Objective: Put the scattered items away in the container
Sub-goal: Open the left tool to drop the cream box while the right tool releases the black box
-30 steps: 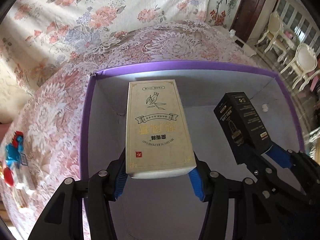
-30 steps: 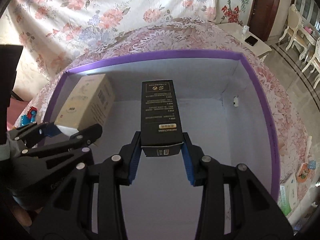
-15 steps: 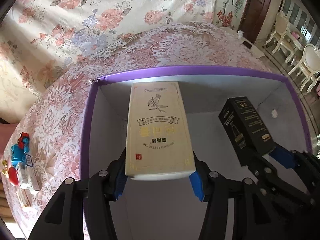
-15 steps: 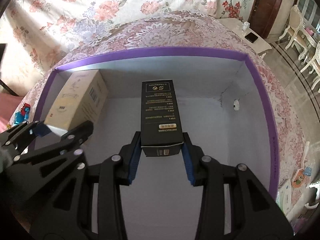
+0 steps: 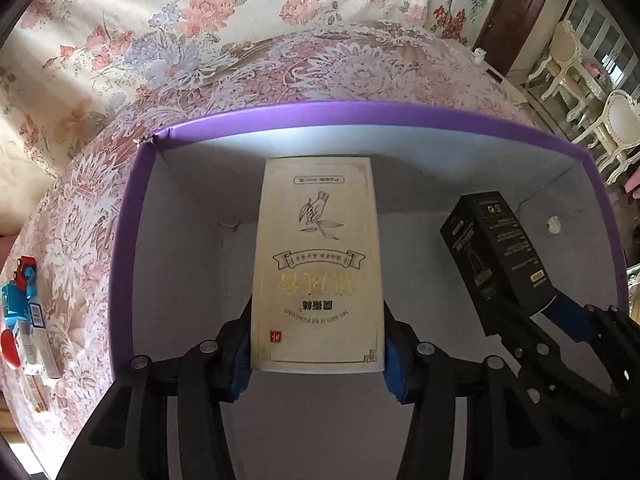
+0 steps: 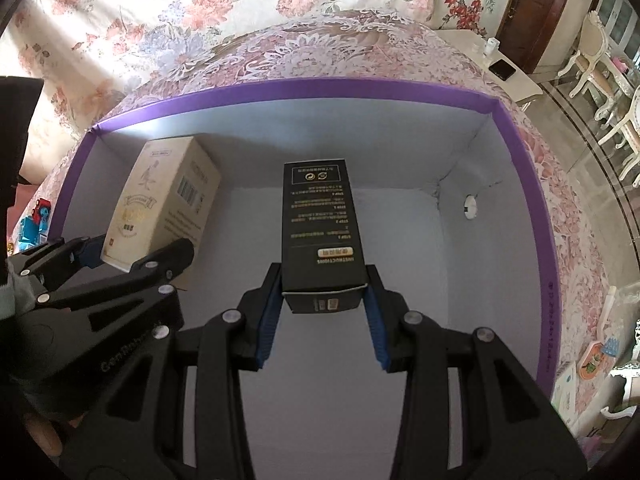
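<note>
Both sets of jaws are pinching cartons: my left gripper clamps the near end of the cream box, and my right gripper clamps the near end of the black box. Both boxes hang inside the walls of the purple bin, side by side and apart, cream to the left; I can't tell whether either touches the floor of the bin. I judge both to be light, stiff card cartons. The printed faces look smooth, so a slack pinch could let one slide, while a hard squeeze on the broad faces could dent thin card. The blue pads bear on the narrow side walls close to the end flap, where the folds stiffen the card, and that seems to me the right place to hold. The cream box is wider and sticks out far past the pads, so I expect it to droop or twist more readily than the slimmer black one. More items lie on the floral cloth outside: a toy to the left, small packets to the right.
</note>
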Demonstrator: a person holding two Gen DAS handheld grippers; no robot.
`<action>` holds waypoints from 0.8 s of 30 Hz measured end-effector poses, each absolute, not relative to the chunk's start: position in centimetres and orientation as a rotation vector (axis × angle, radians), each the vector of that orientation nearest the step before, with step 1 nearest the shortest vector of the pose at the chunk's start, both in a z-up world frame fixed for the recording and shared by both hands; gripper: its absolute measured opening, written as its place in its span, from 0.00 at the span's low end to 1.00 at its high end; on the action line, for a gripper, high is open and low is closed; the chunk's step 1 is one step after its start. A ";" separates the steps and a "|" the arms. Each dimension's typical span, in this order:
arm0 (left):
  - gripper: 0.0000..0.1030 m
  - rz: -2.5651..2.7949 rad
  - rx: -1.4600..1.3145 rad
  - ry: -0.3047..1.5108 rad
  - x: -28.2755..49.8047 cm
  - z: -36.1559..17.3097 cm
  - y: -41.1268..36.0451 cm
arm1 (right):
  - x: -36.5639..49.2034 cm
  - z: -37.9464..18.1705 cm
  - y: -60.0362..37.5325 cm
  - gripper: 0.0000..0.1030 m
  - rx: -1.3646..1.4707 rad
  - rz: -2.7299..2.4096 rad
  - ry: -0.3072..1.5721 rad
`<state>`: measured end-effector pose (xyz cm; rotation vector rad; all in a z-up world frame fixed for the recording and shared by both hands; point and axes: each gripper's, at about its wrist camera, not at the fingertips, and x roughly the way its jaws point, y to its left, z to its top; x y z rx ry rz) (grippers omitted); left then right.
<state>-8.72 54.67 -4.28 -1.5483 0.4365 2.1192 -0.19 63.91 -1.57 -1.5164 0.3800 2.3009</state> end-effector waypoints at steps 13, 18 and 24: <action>0.58 2.101 -1.559 0.351 -8.4 -3.6 54.0 | -0.1 -1.9 64.2 0.42 -1.529 2.280 0.375; 0.84 2.116 -1.469 0.310 -7.2 -0.5 52.9 | -0.3 -2.1 64.4 0.42 -1.550 2.262 0.361; 0.85 2.196 -1.332 0.211 -7.1 3.7 48.6 | -0.9 -2.8 64.5 0.43 -1.595 2.247 0.373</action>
